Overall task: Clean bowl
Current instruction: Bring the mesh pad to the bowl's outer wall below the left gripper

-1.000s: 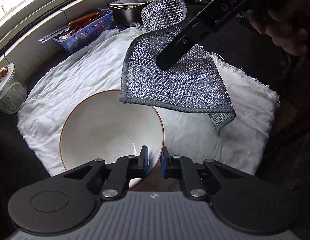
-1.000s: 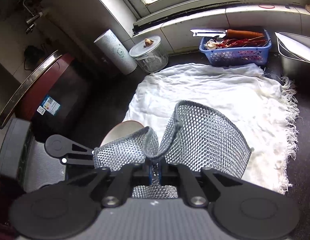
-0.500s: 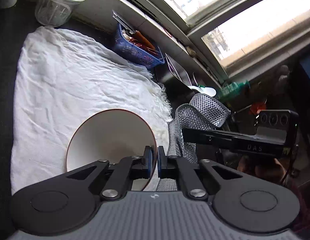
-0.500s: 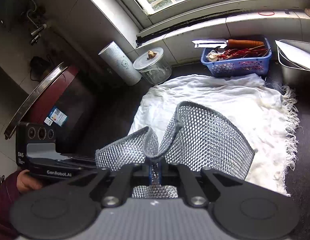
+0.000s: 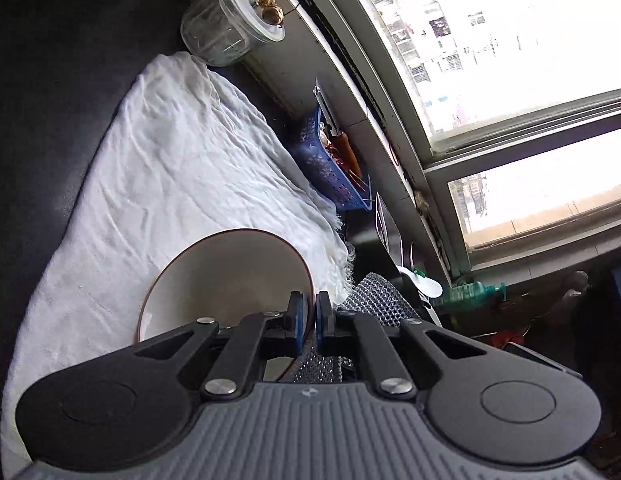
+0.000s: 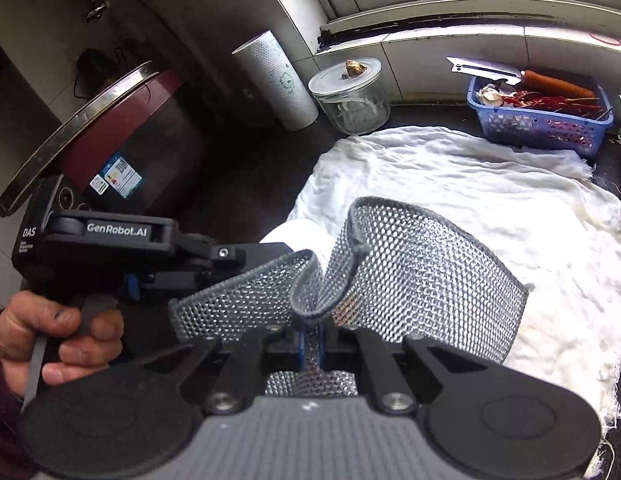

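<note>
Left wrist view: left gripper fingers pinch the rim of the empty bowl, tilted over the white cloth. Right gripper fingers clamp the mesh scrubber. Blue basket holds chillies, garlic.

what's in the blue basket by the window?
The blue basket holds red dried chillies and garlic; a knife lies across its rim. Anything beneath the chillies is covered.

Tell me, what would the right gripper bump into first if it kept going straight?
Probably the rumpled white cloth on the counter. The right gripper, shut on the silver mesh scrubbing cloth, points down at it. Depth is hard to judge.
</note>
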{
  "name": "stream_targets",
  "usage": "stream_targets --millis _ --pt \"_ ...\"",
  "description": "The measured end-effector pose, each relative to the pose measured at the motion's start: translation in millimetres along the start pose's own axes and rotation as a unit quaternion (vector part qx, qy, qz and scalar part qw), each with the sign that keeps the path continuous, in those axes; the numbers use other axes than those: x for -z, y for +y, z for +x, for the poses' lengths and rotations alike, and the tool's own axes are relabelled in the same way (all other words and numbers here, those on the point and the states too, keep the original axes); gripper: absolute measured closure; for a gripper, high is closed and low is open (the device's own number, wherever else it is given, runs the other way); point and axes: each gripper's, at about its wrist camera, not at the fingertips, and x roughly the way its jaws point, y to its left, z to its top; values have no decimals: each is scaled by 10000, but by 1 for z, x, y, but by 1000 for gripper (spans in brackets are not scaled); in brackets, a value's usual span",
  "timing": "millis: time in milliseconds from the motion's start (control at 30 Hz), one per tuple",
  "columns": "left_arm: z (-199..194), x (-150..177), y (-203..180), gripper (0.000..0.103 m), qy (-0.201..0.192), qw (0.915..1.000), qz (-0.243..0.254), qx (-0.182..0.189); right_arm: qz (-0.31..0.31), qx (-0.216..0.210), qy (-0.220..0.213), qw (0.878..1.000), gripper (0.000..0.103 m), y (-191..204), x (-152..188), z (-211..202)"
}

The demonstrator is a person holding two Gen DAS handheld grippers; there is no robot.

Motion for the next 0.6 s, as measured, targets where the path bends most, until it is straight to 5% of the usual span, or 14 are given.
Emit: stream_targets --millis 267,400,600 --pt "0 -5 -18 94 264 9937 1029 -353 -205 213 23 9996 96 10 0 4" --pt "-7 -2 -33 94 517 9786 1914 -544 -6 304 -130 9995 96 2 -4 3" --pt "-5 12 -52 94 1153 9441 3015 -666 -68 339 -227 9991 96 3 -15 6"
